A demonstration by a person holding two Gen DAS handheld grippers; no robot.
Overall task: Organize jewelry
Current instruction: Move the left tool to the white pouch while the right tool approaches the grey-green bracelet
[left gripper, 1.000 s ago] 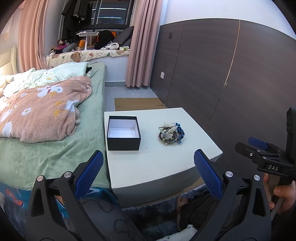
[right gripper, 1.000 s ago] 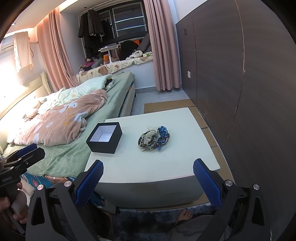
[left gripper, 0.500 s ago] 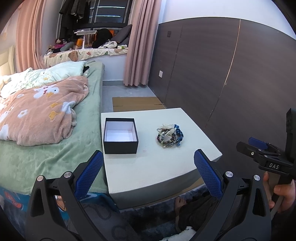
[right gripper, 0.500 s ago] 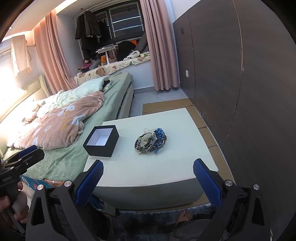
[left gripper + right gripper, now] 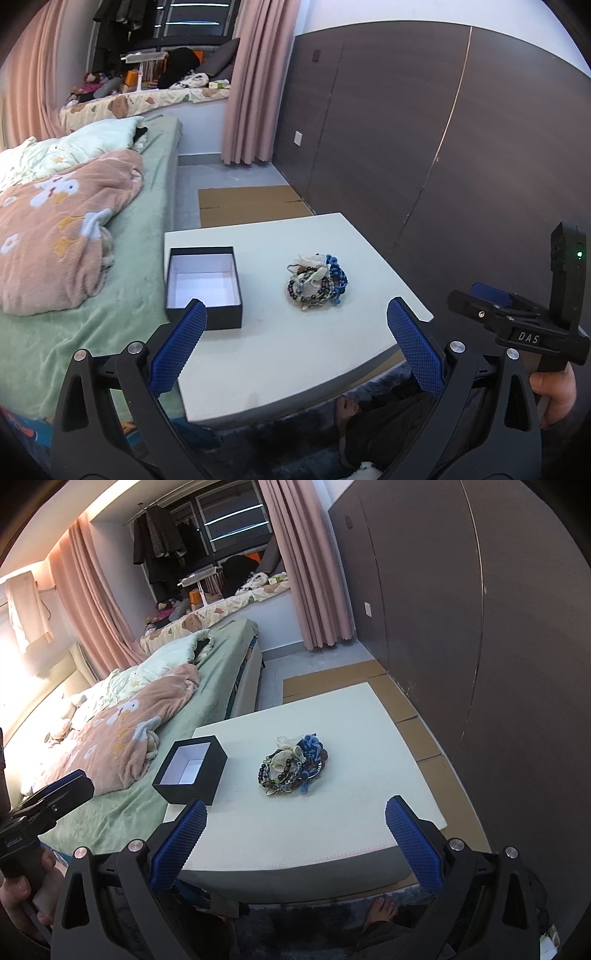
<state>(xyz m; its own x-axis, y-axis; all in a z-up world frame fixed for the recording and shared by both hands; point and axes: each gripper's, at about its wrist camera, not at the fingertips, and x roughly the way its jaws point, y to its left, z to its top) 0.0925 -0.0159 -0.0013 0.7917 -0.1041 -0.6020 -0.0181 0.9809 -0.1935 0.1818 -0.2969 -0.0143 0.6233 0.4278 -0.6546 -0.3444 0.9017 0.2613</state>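
Observation:
A pile of beaded bracelets (image 5: 317, 281) lies near the middle of a white table (image 5: 295, 354); it also shows in the right wrist view (image 5: 293, 765). An open black box with a white inside (image 5: 202, 284) stands at the table's left side, empty, and shows in the right wrist view (image 5: 191, 768). My left gripper (image 5: 295, 343) is open and empty above the table's near edge. My right gripper (image 5: 293, 830) is open and empty, also short of the pile. Each gripper shows at the edge of the other's view.
A bed (image 5: 122, 280) with a green sheet and a pink blanket (image 5: 55, 229) touches the table's left side. A dark wardrobe wall (image 5: 443, 147) runs along the right. Flat cardboard (image 5: 251, 206) lies on the floor behind the table. A bare foot (image 5: 380, 912) is under the table.
Both grippers have come forward toward the table, so the box and bracelets look a little nearer. Jaws stay open. Nothing on the table has moved.

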